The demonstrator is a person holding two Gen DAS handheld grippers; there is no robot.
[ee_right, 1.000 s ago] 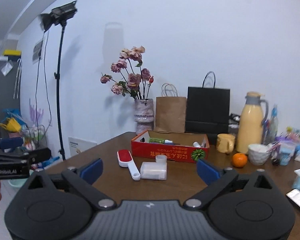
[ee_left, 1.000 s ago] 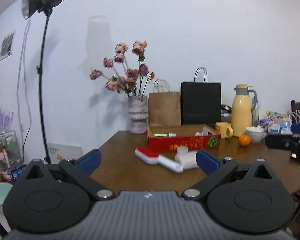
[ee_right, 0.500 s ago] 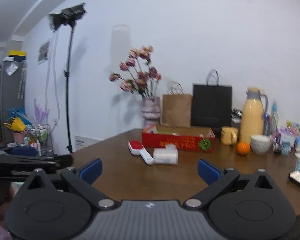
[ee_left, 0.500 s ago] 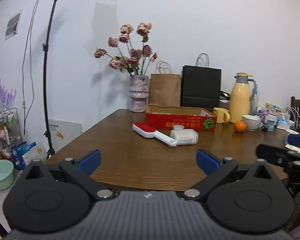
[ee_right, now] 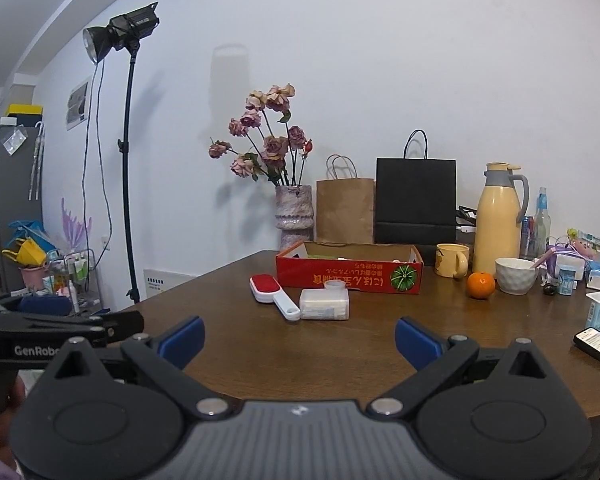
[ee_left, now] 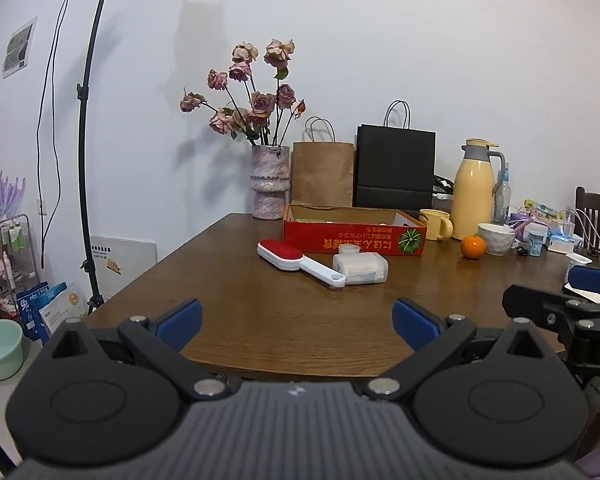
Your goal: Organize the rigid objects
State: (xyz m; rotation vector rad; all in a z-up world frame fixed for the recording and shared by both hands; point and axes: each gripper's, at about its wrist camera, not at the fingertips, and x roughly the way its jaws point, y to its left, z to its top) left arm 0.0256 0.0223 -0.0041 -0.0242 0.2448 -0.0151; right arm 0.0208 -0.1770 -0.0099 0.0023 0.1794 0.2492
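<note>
A red and white lint brush (ee_left: 296, 262) (ee_right: 272, 292) lies on the brown table (ee_left: 280, 320) in front of an open red cardboard box (ee_left: 354, 236) (ee_right: 350, 270). A white plastic container (ee_left: 360, 268) (ee_right: 324, 304) lies beside the brush handle, with a small white cap behind it. My left gripper (ee_left: 296, 320) is open and empty, near the table's front edge. My right gripper (ee_right: 298, 338) is open and empty, over the front of the table. Each gripper shows at the other view's side.
At the back stand a vase of dried roses (ee_left: 270, 182), a brown paper bag (ee_left: 322, 172), a black bag (ee_left: 394, 168), a yellow thermos (ee_left: 474, 192), a mug (ee_left: 434, 224), an orange (ee_left: 472, 247) and a bowl (ee_left: 496, 238). A phone (ee_right: 598, 348) lies right. A light stand (ee_left: 86, 160) stands left.
Both grippers have pulled back from the table and lowered; the brush, container and box look farther away. Both stay open and empty.
</note>
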